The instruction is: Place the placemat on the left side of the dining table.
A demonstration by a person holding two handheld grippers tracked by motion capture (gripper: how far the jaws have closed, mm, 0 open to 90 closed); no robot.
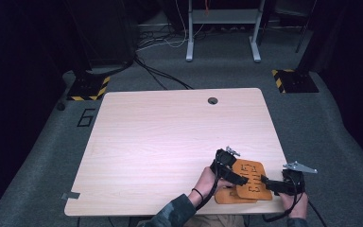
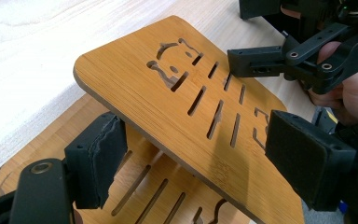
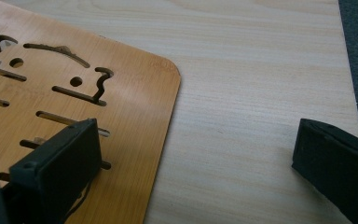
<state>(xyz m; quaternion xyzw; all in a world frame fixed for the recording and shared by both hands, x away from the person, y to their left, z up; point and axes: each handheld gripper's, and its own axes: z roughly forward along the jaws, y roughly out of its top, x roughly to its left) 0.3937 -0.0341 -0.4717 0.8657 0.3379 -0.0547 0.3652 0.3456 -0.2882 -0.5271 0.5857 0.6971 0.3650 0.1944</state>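
Tools (image 1: 246, 180) both agape, nothing gripped; lower bamboo board (image 2: 51, 144) half hidden under tilted board (image 2: 135, 88).

Most of the table (image 1: 160, 137) lies bare; two stacked bamboo boards (image 1: 248, 182) crowd its near right corner.
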